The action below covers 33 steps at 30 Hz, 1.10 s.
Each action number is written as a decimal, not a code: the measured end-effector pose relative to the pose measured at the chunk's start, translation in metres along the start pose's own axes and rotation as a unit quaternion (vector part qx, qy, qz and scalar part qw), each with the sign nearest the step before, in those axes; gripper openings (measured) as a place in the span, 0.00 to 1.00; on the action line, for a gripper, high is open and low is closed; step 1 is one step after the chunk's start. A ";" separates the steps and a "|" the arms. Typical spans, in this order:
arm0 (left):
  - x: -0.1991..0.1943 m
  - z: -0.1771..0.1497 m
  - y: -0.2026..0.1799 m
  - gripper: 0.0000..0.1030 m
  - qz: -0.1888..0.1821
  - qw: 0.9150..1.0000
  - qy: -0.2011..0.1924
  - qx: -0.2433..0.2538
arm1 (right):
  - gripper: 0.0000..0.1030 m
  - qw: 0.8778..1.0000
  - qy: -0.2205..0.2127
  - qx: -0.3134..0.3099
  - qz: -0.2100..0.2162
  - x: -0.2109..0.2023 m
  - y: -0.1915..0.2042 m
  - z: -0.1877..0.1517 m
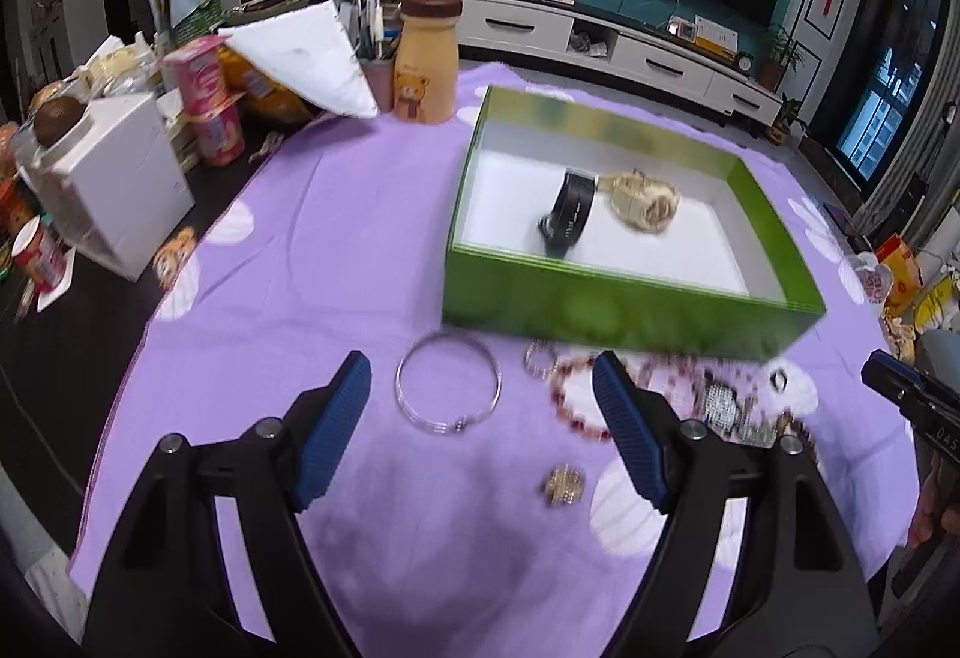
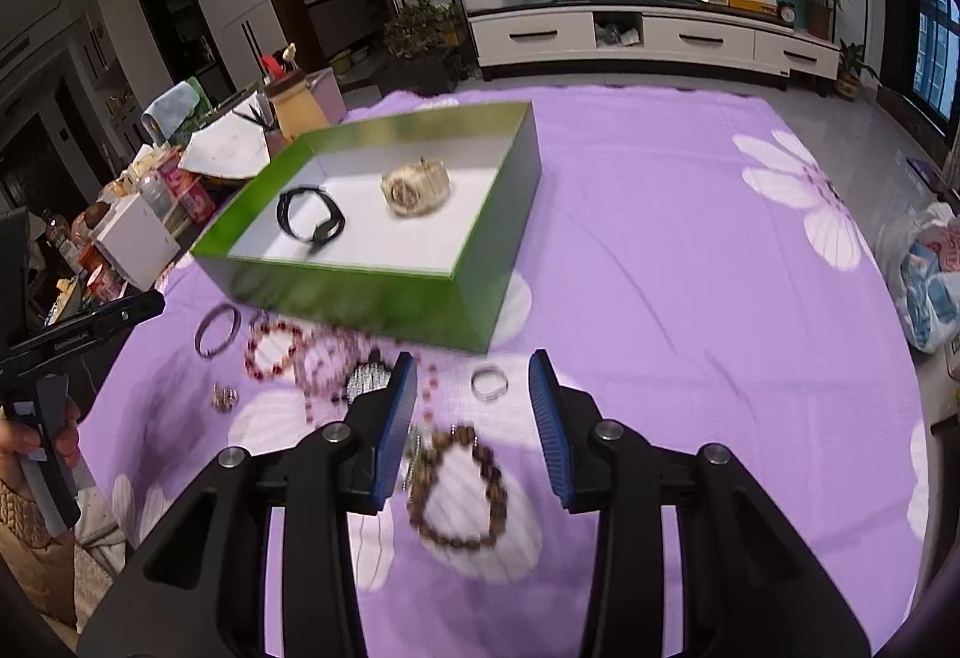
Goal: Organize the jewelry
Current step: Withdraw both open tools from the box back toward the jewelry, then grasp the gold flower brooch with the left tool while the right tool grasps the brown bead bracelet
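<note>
A green box with a white floor sits on the purple flowered cloth covering the tabletop, and it already holds two pieces: a black watch standing on its edge and a cream-gold watch just beside it, the two touching in the left wrist view. The rest of the jewelry lies loose on the cloth in front of the box's near wall. The left gripper hangs above the cloth with its blue-padded jaws spread wide and nothing between them; a silver bangle lies flat just ahead of the gap, nearer the left finger, while a red bead bracelet lies partly behind the right finger and a small gold ornament rests on the cloth below the gap. A sparkly silver piece lies further right among blurred beads. The right gripper is likewise spread apart and empty above the cloth; a brown wooden bead bracelet lies between and below its fingers, and a small silver ring sits just ahead between the fingertips. In this view the bangle and red bracelet lie well to the left, near the box's front left corner. Cluttered snack packets and a bear-printed bottle stand beyond the cloth's far left edge.
</note>
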<state>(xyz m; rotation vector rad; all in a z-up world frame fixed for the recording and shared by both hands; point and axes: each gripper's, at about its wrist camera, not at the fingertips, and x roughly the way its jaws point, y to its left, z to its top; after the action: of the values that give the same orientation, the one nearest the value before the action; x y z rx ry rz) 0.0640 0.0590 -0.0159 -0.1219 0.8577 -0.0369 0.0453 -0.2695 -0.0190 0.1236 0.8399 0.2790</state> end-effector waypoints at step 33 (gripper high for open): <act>0.045 -0.068 -0.047 0.32 -0.020 0.993 0.018 0.116 | 0.19 0.995 0.047 -0.045 -0.072 0.043 0.011 -0.060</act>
<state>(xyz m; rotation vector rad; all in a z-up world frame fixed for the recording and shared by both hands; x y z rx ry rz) 0.0434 0.0022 -0.0880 0.0799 0.8800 -0.1767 0.0255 -0.2462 -0.0868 -0.0354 0.9238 0.1880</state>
